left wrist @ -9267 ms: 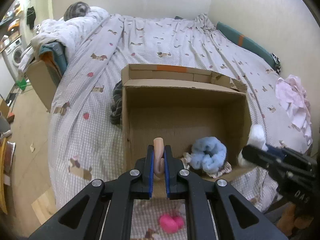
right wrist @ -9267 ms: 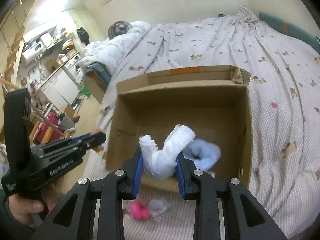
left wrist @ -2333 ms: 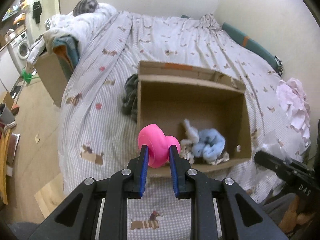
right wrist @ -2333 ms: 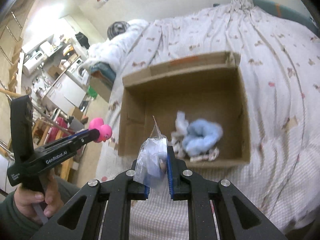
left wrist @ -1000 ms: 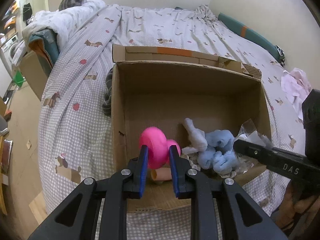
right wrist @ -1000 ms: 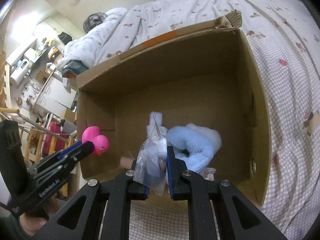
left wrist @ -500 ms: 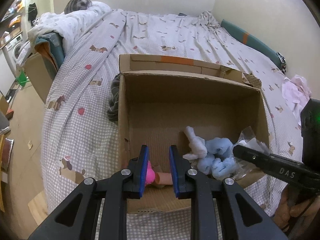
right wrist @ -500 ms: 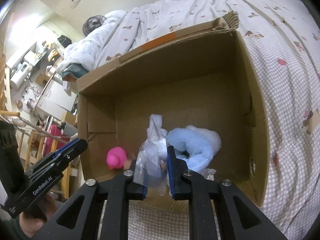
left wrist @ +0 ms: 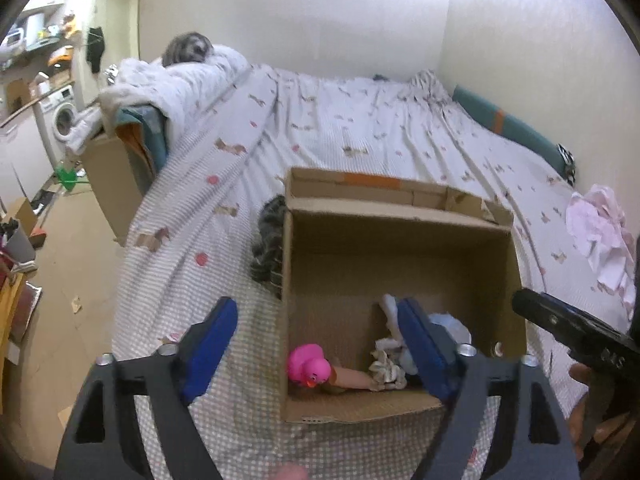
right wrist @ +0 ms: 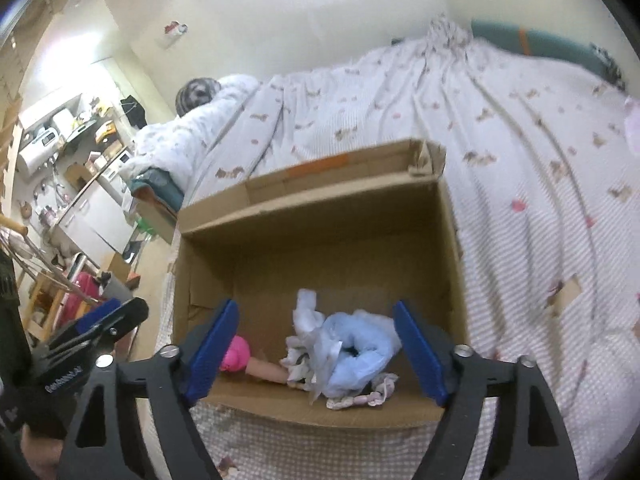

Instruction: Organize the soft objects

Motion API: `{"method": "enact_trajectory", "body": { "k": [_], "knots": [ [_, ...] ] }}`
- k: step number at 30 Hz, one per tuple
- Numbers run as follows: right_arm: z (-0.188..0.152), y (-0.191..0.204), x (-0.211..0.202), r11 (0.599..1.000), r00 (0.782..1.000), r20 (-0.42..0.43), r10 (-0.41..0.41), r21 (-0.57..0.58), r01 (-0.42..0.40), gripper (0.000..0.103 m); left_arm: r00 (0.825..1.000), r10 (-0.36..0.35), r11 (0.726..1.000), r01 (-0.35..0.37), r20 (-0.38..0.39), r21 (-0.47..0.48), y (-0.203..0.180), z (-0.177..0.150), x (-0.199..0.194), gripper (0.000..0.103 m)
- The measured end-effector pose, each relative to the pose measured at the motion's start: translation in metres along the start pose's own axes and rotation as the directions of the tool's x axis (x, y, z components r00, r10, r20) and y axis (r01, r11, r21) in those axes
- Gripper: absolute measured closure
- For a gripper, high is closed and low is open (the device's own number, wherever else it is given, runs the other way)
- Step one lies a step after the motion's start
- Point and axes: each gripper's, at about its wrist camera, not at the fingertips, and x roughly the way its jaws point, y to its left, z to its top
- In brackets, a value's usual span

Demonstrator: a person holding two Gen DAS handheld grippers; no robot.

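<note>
An open cardboard box sits on the bed. In it lie a pink rubber duck, a beige soft piece, a white cloth and a fluffy blue item. A clear plastic bag rests on the blue item. My left gripper hangs above the box's near left corner. Its jaws are opening, with nothing between them. My right gripper hovers over the box's near edge. Its jaws are also opening, well clear of the bag below.
The bed sheet is pale with small prints. A dark striped garment lies against the box's left side, and a pink cloth at the right edge. Another cardboard box and a white duvet stand left.
The left gripper let go of the pink duck, which now lies in the box. The right gripper released the plastic bag onto the blue item. Both jaws spread wide and both grippers rose.
</note>
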Motion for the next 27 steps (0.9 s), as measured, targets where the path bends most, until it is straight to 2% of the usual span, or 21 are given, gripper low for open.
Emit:
{"method": "enact_trajectory", "body": {
  "k": [2,4,6,17,23,25,27],
  "knots": [
    [-0.002,0.003,-0.011,1.000,1.000,0.024,-0.008,-0.018,0.008,0.003,1.000,-0.005,1.000,0.005,0.005,0.004,0.001,-0.001,-0.007,0.020],
    [-0.003,0.008,-0.023,0.999,0.998,0.052,-0.023,-0.039,0.025,0.002,1.000,0.005,1.000,-0.005,0.014,0.010,0.002,-0.003,-0.016,0.011],
    [-0.006,0.009,-0.033,0.998,0.996,0.076,-0.038,-0.039,0.041,0.000,1.000,0.014,1.000,-0.015,0.024,0.014,0.004,-0.006,-0.025,0.009],
    [-0.036,0.017,-0.066,0.993,0.991,0.102,-0.086,-0.077,0.094,0.000,0.997,0.043,0.999,-0.044,0.067,0.016,0.015,-0.029,-0.071,0.005],
    [-0.053,0.020,-0.076,0.992,0.990,0.102,-0.094,-0.080,0.102,0.000,0.998,0.012,1.000,-0.013,0.063,0.012,0.019,-0.046,-0.083,0.005],
    [-0.058,0.022,-0.078,0.989,0.989,0.104,-0.109,-0.094,0.118,0.000,0.997,0.006,1.000,-0.006,0.072,0.010,0.017,-0.048,-0.086,0.000],
    [-0.061,0.024,-0.078,0.986,0.988,0.104,-0.119,-0.105,0.130,0.000,0.997,-0.006,1.000,0.006,0.081,0.000,0.016,-0.049,-0.089,0.000]
  ]
}}
